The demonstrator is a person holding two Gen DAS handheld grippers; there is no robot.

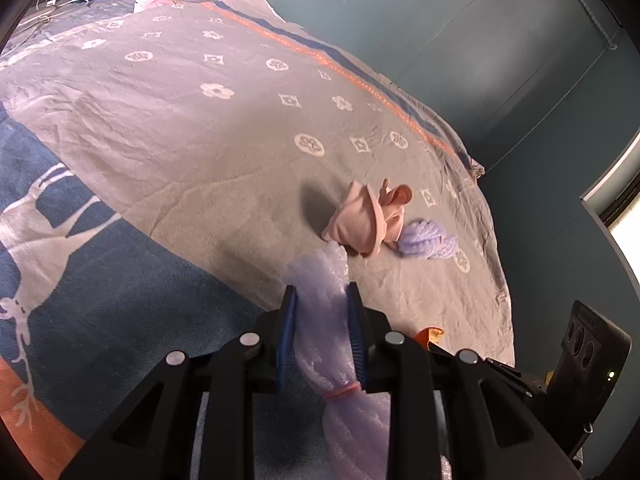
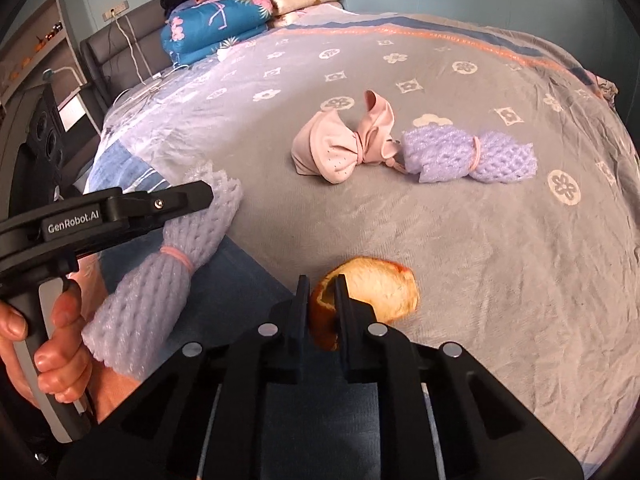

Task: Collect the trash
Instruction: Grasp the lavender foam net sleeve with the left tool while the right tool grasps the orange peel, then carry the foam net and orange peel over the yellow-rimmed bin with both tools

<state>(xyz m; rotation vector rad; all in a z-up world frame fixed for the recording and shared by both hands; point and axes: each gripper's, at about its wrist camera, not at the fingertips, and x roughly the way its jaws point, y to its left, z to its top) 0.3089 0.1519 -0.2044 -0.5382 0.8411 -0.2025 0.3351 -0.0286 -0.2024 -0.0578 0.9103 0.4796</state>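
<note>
Both claws loaded above the bed, two pieces of trash left on the bedspread.

Left claw (image 1: 322, 304) pinching a purple foam net (image 1: 332, 320) near its tied waist; right claw (image 2: 322, 292) clamped on an orange peel (image 2: 372, 296) by its thin rim only, so likely to slip or tear if swung fast. Pink cloth bundle (image 2: 340, 148) and second foam net (image 2: 468, 156) touching mid-bed (image 2: 500, 260), well clear of edges; ample open bedspread around; left handle close beside the right claw, some risk of knocking together.

Open bedspread (image 2: 460, 248) surrounds pink cloth (image 2: 344, 148) touching, seemingly, foam net (image 2: 468, 154).
</note>
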